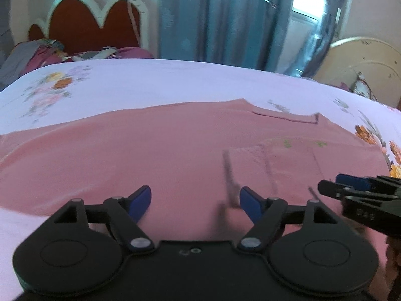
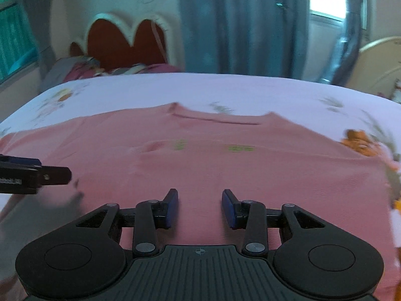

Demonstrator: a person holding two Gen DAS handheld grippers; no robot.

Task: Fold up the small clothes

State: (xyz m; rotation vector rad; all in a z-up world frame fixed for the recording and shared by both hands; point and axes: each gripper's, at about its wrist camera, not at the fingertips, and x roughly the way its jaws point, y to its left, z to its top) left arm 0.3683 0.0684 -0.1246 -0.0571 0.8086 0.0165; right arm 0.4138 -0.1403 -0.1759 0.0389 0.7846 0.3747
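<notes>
Shirt flat, neckline away (long axis sideways) | both grippers spread, empty

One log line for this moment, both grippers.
left gripper: open, empty | right gripper: open, empty | pink shirt: spread flat on bed, unfolded

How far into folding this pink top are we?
Done: the pink top lies spread on the floral bedsheet; one sleeve appears folded in across it. In hand: nothing; left gripper and right gripper hover open over its near edge. Left: the remaining folds.
</notes>
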